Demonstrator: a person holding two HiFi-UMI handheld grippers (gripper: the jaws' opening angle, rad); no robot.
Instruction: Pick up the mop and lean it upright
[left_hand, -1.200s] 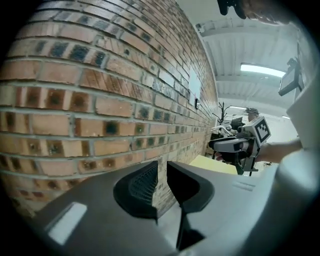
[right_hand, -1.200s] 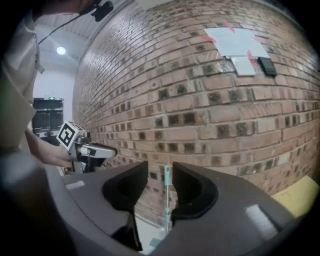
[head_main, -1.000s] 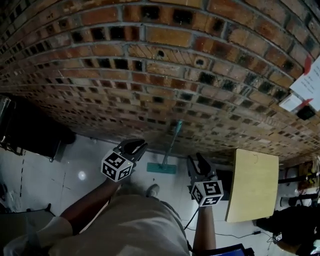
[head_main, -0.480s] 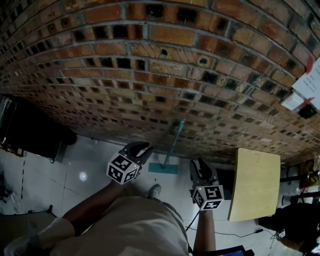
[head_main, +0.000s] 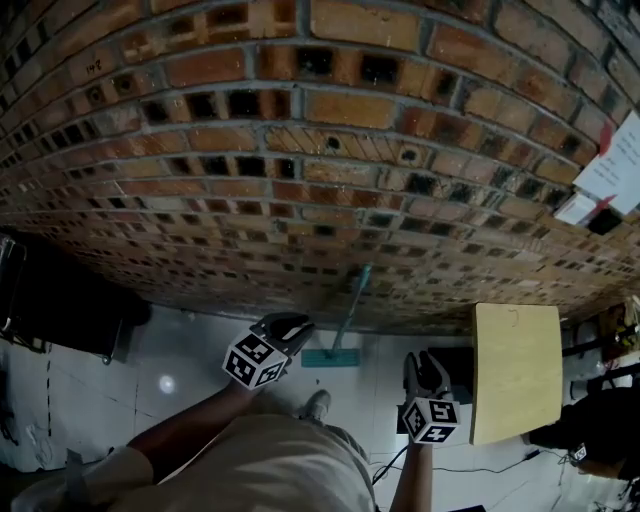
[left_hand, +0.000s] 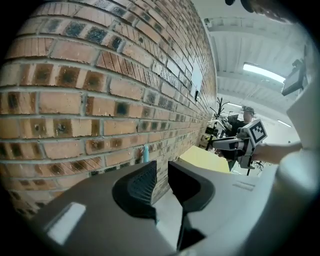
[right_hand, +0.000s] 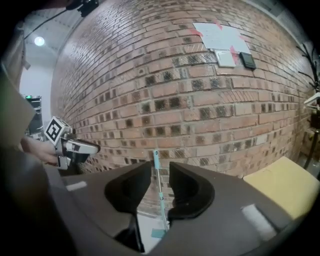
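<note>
Brick wall (head_main: 300, 150) backs the mop (head_main: 350, 305), leaning upright at twelve o'clock, untouched. It looks light and stiff; grip mid-handle. Empty, the left gripper (head_main: 287, 326) gapes narrowly; the right gripper (head_main: 427, 368) is closing on nothing.

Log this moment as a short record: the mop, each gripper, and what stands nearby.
mop: upright, handle leaning on the brick wall, head on the floor
left gripper: jaws slightly apart, nothing between them, clear of the mop
right gripper: jaws closing on nothing; the mop shows beyond the gap, out of contact
nearby: yellow tabletop, to the right of the mop
task state: mop looks leaned; neither gripper holds it
</note>
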